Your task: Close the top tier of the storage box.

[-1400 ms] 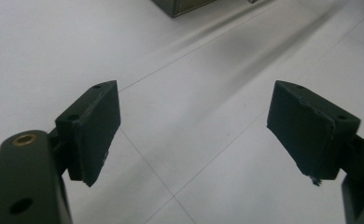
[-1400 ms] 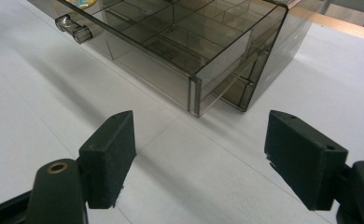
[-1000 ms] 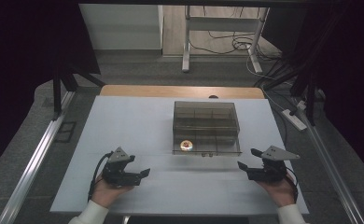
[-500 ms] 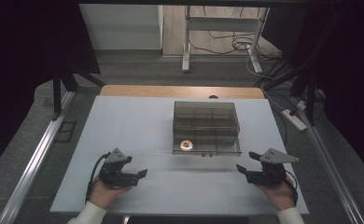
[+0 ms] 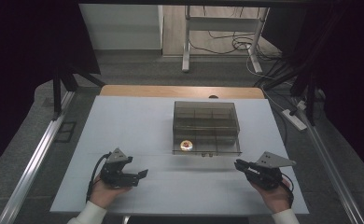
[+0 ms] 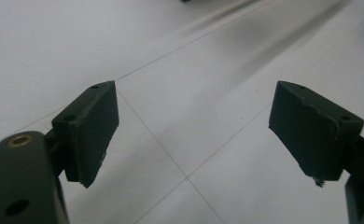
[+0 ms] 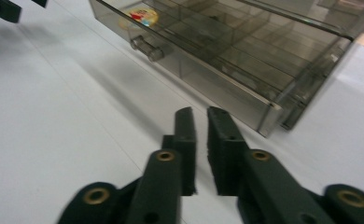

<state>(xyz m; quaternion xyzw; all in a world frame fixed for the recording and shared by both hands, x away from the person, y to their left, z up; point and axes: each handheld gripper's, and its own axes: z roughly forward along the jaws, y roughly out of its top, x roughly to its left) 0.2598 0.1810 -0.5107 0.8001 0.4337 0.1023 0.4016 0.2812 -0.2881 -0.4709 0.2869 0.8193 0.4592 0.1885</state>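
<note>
High view: the clear drawer box (image 5: 206, 127) is seen ahead of both grippers, between them, with a small round item (image 5: 186, 145) inside at its front. A level approach to the front knobs is advised.

Left gripper view: the left gripper (image 6: 194, 135) is spread wide over the bare white counter (image 6: 180, 70).

Right gripper view: the right gripper (image 7: 200, 151) is nearly closed, empty; the knobs (image 7: 147, 48) lie ahead-left. Dark curtains and floor cables surround the counter.

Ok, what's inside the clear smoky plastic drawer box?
Inside the clear smoky plastic drawer box, a small round item with a yellow and red label lies at the front left. Thin dividers split the rest into compartments, which look bare, though glare makes the far ones uncertain.
</note>
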